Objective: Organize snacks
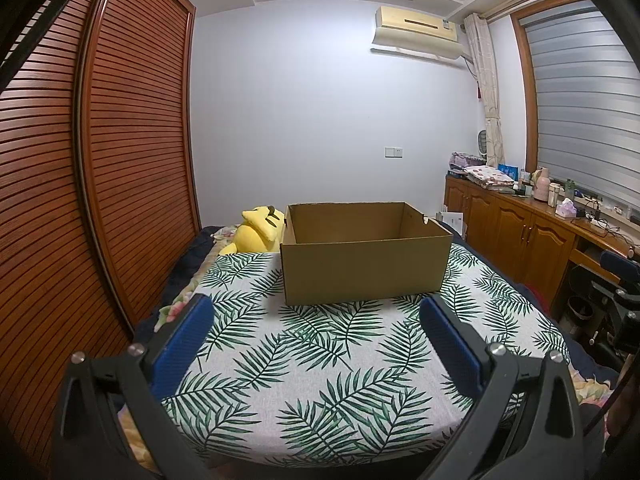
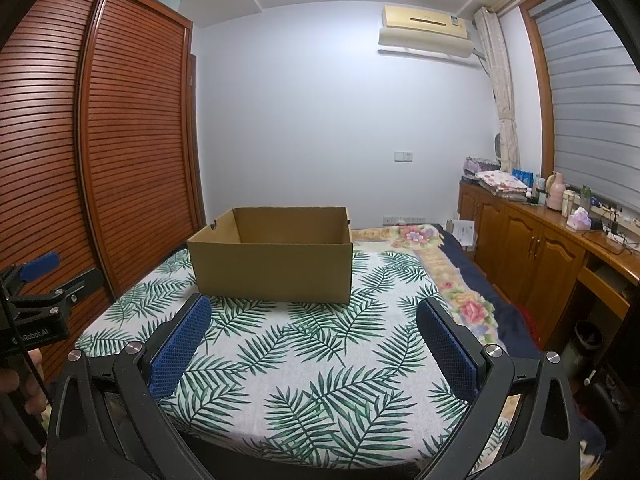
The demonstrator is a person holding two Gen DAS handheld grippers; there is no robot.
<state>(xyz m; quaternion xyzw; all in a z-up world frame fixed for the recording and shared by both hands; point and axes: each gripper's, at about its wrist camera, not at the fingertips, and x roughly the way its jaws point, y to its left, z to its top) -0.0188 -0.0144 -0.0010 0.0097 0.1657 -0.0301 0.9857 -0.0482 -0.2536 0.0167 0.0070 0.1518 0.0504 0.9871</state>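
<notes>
An open brown cardboard box (image 1: 362, 264) stands on a leaf-print cloth (image 1: 320, 368) spread over a bed; in the right wrist view the box (image 2: 272, 268) sits left of centre on the same cloth (image 2: 312, 368). What lies inside it is hidden by its near wall. No snacks show in either view. My left gripper (image 1: 316, 312) is open and empty, held short of the box. My right gripper (image 2: 314, 312) is open and empty too, just before the box's right part. The left gripper also shows at the left edge of the right wrist view (image 2: 40, 280).
A yellow plush toy (image 1: 258, 232) lies behind the box on the left. A slatted wooden wardrobe (image 1: 100, 160) lines the left side. A wooden cabinet counter (image 2: 560, 240) with bottles and folded cloth runs along the right, under a window blind. A floral bedspread (image 2: 448, 272) shows right of the cloth.
</notes>
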